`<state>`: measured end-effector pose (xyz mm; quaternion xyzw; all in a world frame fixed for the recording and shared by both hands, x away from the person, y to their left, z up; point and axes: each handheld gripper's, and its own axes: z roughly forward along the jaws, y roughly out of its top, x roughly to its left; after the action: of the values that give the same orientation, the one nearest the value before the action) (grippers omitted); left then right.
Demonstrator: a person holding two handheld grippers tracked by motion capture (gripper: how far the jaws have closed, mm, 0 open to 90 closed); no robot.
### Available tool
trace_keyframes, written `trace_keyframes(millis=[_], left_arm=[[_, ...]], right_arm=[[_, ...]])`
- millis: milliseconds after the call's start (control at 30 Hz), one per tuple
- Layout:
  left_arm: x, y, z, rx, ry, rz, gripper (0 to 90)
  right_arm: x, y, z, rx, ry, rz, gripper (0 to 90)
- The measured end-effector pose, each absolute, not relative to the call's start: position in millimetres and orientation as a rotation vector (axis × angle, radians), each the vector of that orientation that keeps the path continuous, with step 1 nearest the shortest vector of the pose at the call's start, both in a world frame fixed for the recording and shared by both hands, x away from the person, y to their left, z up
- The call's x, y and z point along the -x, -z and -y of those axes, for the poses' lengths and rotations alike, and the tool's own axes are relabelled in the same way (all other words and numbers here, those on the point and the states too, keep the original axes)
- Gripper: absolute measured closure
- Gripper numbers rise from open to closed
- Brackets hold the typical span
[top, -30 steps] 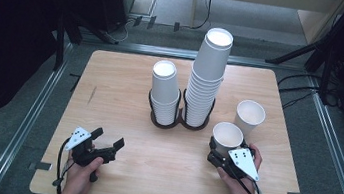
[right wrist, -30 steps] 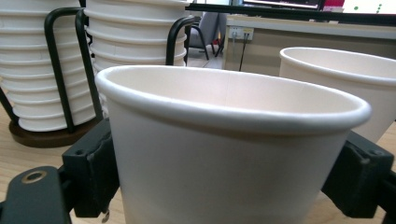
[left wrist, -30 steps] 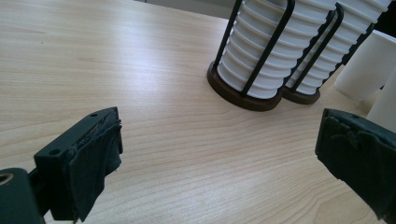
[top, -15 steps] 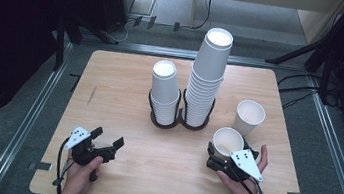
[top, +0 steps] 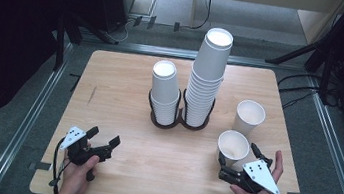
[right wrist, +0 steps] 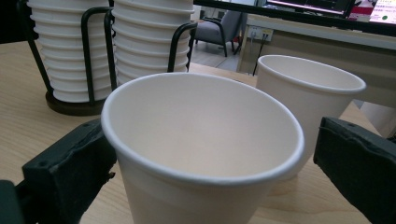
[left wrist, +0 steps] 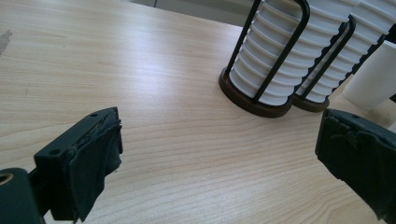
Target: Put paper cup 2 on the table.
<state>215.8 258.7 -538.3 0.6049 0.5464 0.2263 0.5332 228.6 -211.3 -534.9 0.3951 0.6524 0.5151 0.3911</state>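
Observation:
Two loose white paper cups stand upright at the table's right: a near cup (top: 233, 144) (right wrist: 201, 140) and a far cup (top: 250, 115) (right wrist: 308, 88). My right gripper (top: 239, 156) (right wrist: 205, 172) is open. Its jaws have just been opening, and the near cup stands between them with a gap at the right pad. A black wire holder (top: 179, 123) holds a short cup stack (top: 164, 93) and a tall cup stack (top: 207, 76). My left gripper (top: 103, 136) (left wrist: 219, 149) rests open at the front left, with nothing between its pads.
The wooden table (top: 121, 85) sits inside a metal frame (top: 31, 114). Bare wood lies between the two grippers and left of the holder. Cables and dark stands lie on the floor beyond the table's far and right edges.
The right gripper's jaws have spread apart from the near cup, and the right hand has drawn back a little toward the near edge. The left gripper has stayed put.

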Motion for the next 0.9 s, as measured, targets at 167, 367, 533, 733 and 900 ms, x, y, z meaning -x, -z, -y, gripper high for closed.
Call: trace_keyframes(millis=[167,367,533,733,900], left_arm=[[-215,539,-260,-1.443,-0.539,-1.305,0.7],[-215,539,-261,-1.435,-0.541,-1.308,0.7],[-215,538,-261,-1.436,-0.545,-1.310,0.8],[-215,539,-263,-1.436,-0.543,-1.315,0.7],[-215,540,-264,-1.437,-0.548,-1.318,0.7]], right_arm=[[-220,531,224,-0.979,-1.301,-1.648,0.0],[-213,531,237,-0.966,-1.294,-1.648,0.0],[-212,530,240,-0.963,-1.307,-1.649,0.0],[-208,534,245,-0.936,-1.263,-1.685,0.0],[-207,533,257,-0.965,-1.260,-1.666,0.0]])
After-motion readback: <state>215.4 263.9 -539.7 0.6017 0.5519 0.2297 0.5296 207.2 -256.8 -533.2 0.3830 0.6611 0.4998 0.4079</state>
